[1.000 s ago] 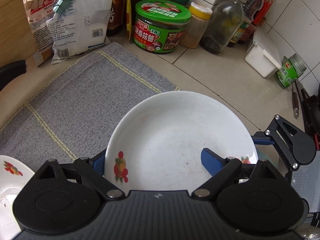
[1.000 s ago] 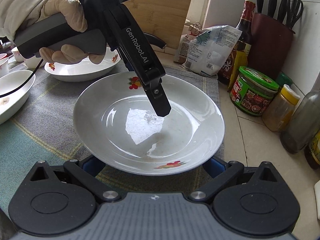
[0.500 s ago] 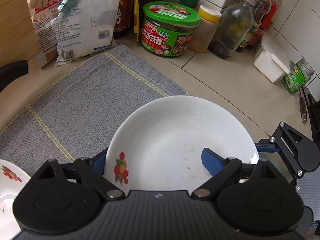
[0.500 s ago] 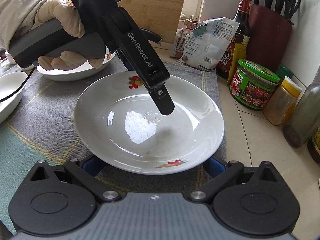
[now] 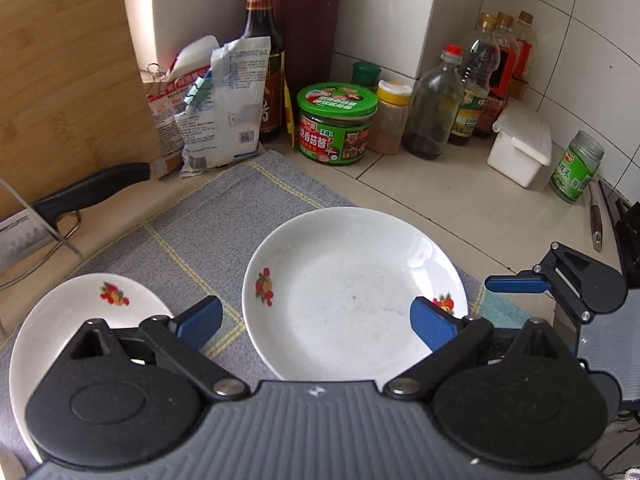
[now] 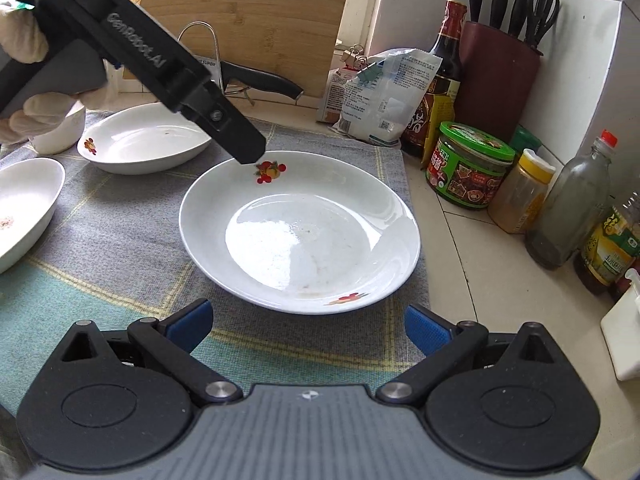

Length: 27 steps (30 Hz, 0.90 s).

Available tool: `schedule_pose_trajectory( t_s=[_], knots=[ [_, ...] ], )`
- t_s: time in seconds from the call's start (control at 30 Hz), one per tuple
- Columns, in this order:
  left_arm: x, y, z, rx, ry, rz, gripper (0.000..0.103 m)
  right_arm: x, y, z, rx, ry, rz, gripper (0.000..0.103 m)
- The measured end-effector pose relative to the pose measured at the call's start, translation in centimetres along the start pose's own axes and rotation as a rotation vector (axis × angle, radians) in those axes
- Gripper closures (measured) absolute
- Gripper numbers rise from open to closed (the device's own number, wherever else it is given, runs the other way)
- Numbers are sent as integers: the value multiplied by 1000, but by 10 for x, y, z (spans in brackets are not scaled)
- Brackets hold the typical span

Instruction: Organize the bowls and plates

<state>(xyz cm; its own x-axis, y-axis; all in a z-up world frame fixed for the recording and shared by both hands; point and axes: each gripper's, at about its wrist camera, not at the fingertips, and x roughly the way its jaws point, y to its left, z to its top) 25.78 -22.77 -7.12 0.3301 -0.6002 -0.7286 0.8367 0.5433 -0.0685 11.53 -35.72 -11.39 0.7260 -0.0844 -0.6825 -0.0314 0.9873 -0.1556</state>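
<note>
A white plate (image 5: 352,296) with fruit prints lies flat on the grey mat (image 5: 224,216), free of both grippers. My left gripper (image 5: 316,324) hovers above its near rim, jaws opening, pads off the plate. In the right wrist view one left finger (image 6: 240,140) hangs just over the plate's (image 6: 300,232) far rim without touching. My right gripper (image 6: 308,328) stands open a little short of the plate's near edge, nothing between its fingers. A second plate (image 6: 144,140) sits behind on the mat, another dish (image 6: 24,208) lies at the left, and a small white bowl (image 6: 60,136) is partly hidden by the gloved hand.
Along the wall stand a green-lidded jar (image 5: 336,124), a soy bottle (image 5: 264,60), oil bottles (image 5: 480,92), bags (image 5: 216,120), a white box (image 5: 520,148) and a knife block (image 6: 500,72). A knife (image 5: 80,196) rests in a rack by the cutting board (image 5: 68,72).
My left gripper has let go of the plate's rim, spread its jaws and drawn up and back. The plate now rests on the mat. My right gripper has backed off slightly.
</note>
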Motion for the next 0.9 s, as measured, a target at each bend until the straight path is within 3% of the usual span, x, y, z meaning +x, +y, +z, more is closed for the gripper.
schedule_pose_trajectory(
  t_s=[0.13,0.43,0.57,0.77,0.9],
  knots=[
    [-39,-15,-36,-44,-86,72,3,-8,13,-6,6,-3,5,0],
    [-108,-22,-105,-193,-161,233,3,-10,46,-11,0,6,132,0],
    [-129,-19,-129,-193,-164,340,3,-10,62,-5,8,11,155,0],
    [-154,-10,-170,-198,-144,400,2,-10,89,7,-5,17,181,0],
    [-170,-3,-200,-222,-124,397,2,-13,107,13,19,41,184,0]
  ],
)
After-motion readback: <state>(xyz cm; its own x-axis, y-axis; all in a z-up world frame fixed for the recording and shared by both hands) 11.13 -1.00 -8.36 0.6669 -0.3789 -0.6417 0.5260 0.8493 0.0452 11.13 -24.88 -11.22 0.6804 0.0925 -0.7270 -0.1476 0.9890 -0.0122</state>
